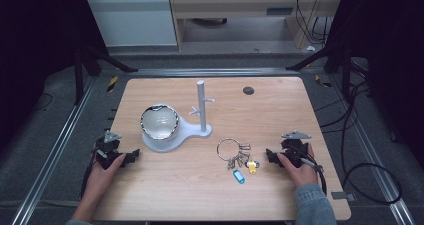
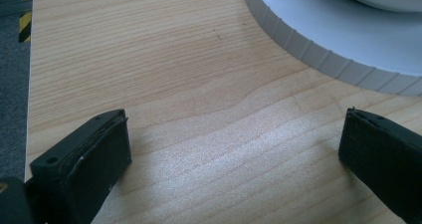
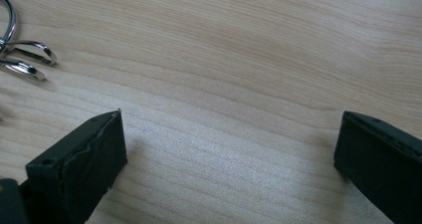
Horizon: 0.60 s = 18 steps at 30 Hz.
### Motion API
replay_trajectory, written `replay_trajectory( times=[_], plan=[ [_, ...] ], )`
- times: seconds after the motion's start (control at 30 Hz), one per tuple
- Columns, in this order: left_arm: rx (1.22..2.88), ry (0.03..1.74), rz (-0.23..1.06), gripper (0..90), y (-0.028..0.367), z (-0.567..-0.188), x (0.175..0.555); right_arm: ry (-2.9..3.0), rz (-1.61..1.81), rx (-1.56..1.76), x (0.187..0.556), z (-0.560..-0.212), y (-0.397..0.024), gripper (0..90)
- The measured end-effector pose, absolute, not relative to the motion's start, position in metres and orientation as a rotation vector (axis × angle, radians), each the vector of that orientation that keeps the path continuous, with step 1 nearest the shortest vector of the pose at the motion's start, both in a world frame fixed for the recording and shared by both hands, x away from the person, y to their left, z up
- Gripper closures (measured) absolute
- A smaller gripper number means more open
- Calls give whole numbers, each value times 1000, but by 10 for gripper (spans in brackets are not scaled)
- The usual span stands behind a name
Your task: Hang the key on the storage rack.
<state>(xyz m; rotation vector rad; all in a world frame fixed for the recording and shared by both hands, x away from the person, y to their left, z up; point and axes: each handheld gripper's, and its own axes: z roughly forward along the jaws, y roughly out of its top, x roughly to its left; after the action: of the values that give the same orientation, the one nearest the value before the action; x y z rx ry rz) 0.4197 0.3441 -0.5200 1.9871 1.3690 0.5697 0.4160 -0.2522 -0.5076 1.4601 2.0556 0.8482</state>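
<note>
a: the left gripper (image 1: 131,157) rests on the worktop (image 1: 190,195), jaws apart and empty, near the white stand (image 1: 176,133) with its bowl (image 1: 159,121).

b: it could bump that. the right gripper (image 1: 270,156), jaws apart too, could push the key ring (image 1: 235,154).

The high view is looking forward and down over the whole desk (image 1: 165,195). Each gripper view is skimming close above the wood, the left one sharing the white stand base (image 2: 318,30), the right one the key ring (image 3: 10,40).
</note>
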Motion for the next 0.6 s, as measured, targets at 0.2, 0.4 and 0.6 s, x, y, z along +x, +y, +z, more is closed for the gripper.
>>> replay_trajectory(
  times=[0.2, 0.4, 0.6],
  plan=[
    [1988, 1369, 570, 0, 344, -520, 420, 2056, 848, 1460, 416, -508, -252, 2],
    [1986, 1371, 570, 0, 344, -520, 420, 2077, 852, 1440, 416, -507, -254, 2],
    [1986, 1371, 570, 0, 344, -520, 420, 2096, 859, 1420, 414, -507, -255, 8]
  ],
)
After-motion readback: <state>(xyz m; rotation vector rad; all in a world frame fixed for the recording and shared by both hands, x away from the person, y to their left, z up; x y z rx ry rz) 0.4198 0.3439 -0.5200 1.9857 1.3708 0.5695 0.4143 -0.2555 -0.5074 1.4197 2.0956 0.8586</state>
